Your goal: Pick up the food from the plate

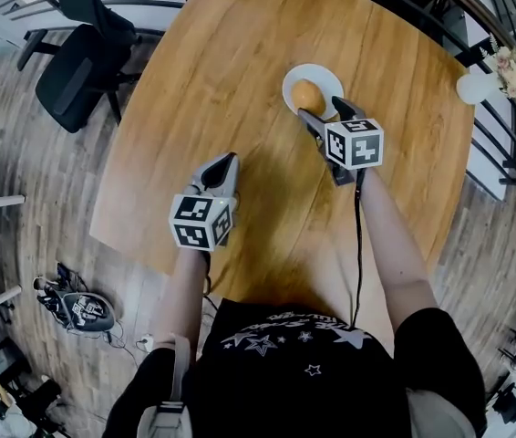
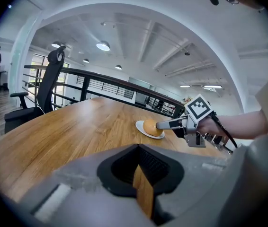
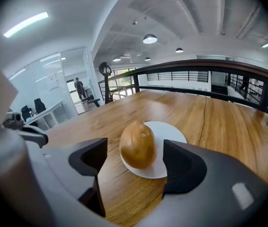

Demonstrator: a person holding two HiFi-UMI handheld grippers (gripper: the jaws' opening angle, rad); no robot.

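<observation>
Chair [image 1: 74, 73], black, stands on the floor off the left corner of the wooden bench [image 1: 212, 71]. The left claw [image 1: 229, 161] hovers over the bench's near middle, its jaws together and holding nothing. Further right, a round brown bun [image 1: 307, 96] sits on a white plate [image 1: 326, 78]. The right claw [image 1: 320, 108] straddles it, jaws wide apart, the bun between them with a gap on each side.

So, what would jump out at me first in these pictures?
A golden-brown bun on a white plate, toward the far side of a big wooden table. The right gripper reaches for it, open jaws on either side; the left gripper is held nearer the person.
</observation>
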